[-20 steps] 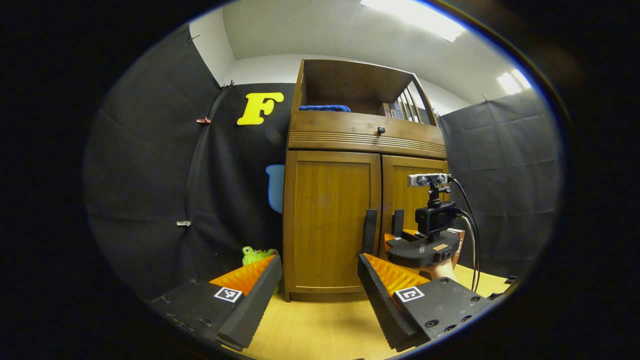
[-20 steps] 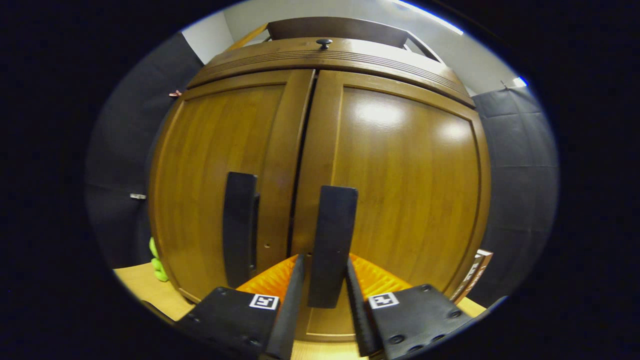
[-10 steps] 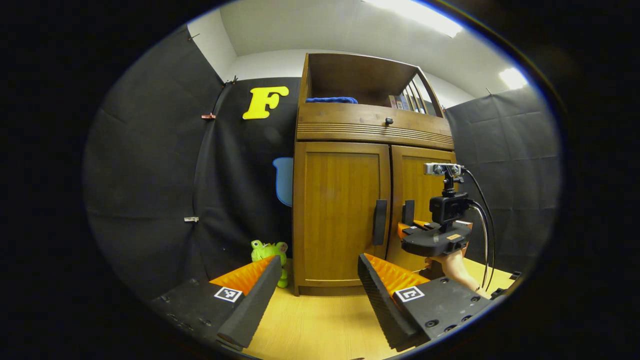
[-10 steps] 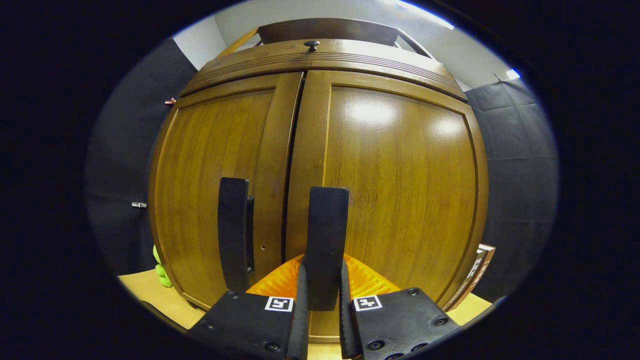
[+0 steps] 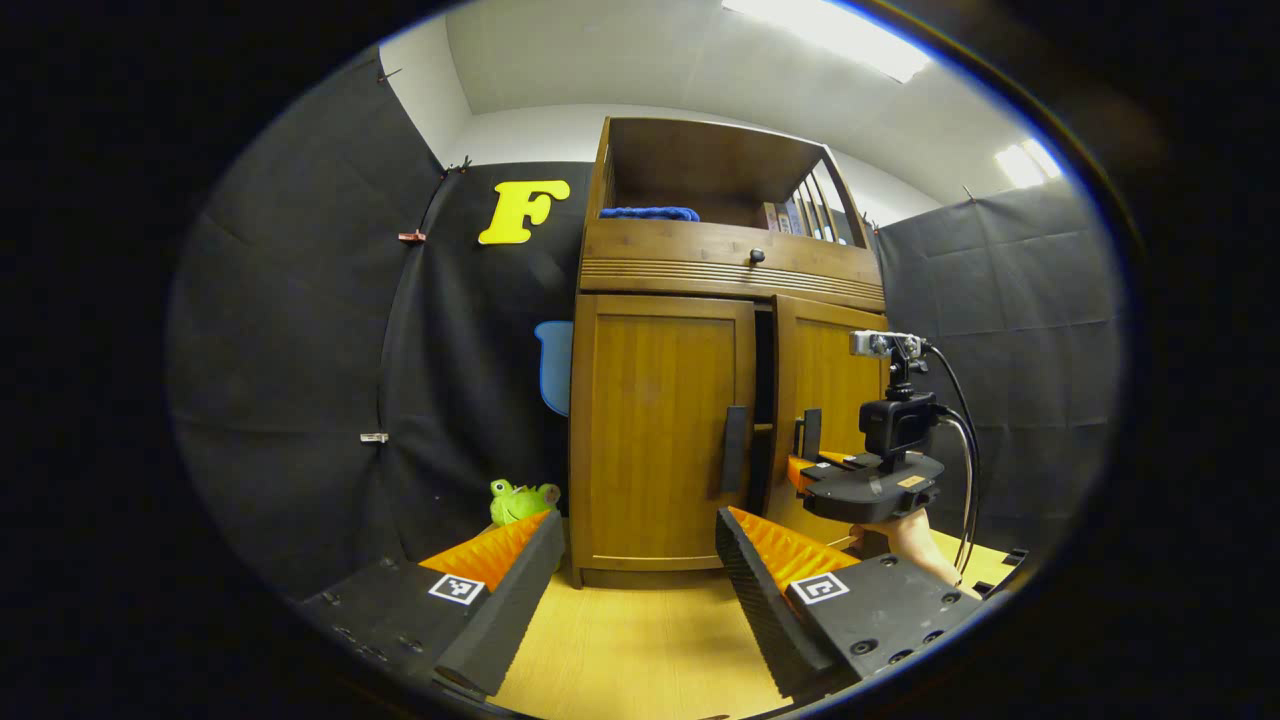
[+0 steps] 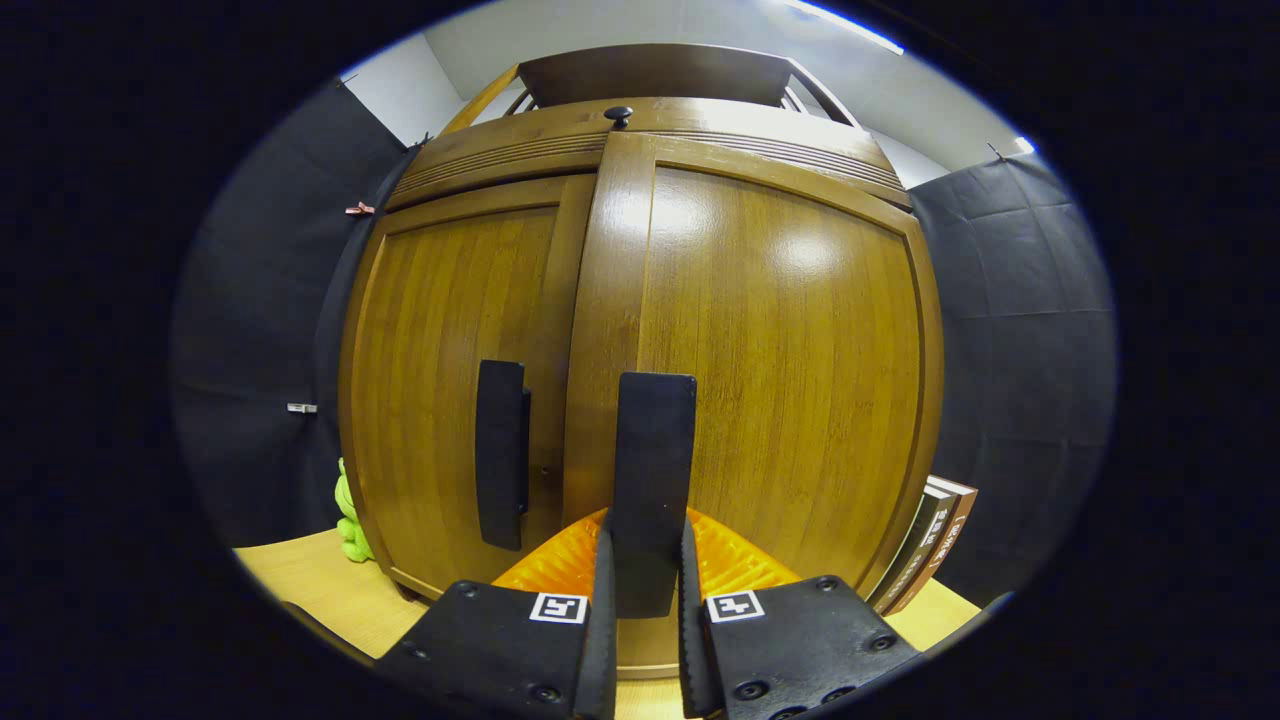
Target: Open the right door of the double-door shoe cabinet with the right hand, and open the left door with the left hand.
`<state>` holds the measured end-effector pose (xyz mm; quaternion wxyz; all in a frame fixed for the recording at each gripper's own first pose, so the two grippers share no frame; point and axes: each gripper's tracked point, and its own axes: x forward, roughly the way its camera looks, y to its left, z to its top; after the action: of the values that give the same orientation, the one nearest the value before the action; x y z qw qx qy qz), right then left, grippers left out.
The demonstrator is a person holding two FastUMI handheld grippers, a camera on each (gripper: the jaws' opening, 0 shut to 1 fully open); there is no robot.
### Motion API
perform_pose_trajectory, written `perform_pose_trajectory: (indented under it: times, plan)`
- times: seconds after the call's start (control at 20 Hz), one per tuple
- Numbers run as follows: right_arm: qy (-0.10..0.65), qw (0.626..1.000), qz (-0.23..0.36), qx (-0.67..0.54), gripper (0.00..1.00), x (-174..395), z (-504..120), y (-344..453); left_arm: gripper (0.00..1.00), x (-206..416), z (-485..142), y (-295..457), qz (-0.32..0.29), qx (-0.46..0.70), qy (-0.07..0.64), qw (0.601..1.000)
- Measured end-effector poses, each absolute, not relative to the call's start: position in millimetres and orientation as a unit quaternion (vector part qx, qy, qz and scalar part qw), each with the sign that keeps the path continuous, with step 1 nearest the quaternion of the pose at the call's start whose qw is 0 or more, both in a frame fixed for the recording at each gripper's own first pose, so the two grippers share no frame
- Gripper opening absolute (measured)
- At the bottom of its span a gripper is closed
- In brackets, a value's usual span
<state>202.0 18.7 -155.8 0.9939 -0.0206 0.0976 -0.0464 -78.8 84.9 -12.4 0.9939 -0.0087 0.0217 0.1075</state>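
the right tool (image 6: 645,600) is clamping both fingers on the dark upright handle (image 6: 652,470) of the right door (image 6: 790,370) of the shoe cabinet (image 5: 725,265). in the left gripper view that tool (image 5: 803,462) is sitting at the same handle, with a hand (image 5: 915,545) under it and a small camera and cables riding on top. the right door is standing slightly ajar: its inner edge is sticking out in front of the left door (image 5: 655,430), and a dark gap (image 5: 763,400) is showing between the two doors.

the left door is lying flush in its frame, its own dark handle (image 5: 735,450) untouched. the left tool (image 5: 635,590) is hanging well back from the cabinet, low over the wooden floor (image 5: 640,660), with its fingers spread wide and nothing between them.

beside the cabinet's left foot a green plush toy (image 5: 520,498) is sitting on the floor (part of it is hiding behind a finger). a blue cloth (image 5: 648,213) is lying on the open shelf above the drawer knob (image 5: 757,256), and some books (image 6: 925,545) are leaning by the cabinet's right side.
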Motion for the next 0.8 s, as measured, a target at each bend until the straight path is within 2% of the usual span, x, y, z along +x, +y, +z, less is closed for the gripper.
perform_pose_trajectory:
  times: [0.25,0.3,0.6,0.75,0.8]
  plan:
    - [0.098,0.995,-0.029,-0.023,0.29,177.3,-148.1,13.7,0.95,-75.3,-8.2,65.9,0.091,-0.009,0.013,0.996]
    - [0.097,0.995,-0.026,-0.021,0.24,171.9,-146.2,12.4,0.95,-72.9,-8.6,61.8,0.086,-0.009,0.012,0.996]
    - [0.095,0.995,-0.012,-0.015,0.24,141.8,-140.0,-1.9,0.97,-59.4,-10.3,33.2,0.053,-0.011,0.011,0.998]
    - [0.095,0.995,-0.011,-0.014,0.24,126.4,-136.0,-10.6,0.95,-54.7,-10.1,19.4,0.036,-0.010,0.012,0.999]
    - [0.095,0.995,-0.010,-0.012,0.29,120.3,-134.3,-14.6,0.95,-52.9,-10.1,15.7,0.031,-0.011,0.012,0.999]
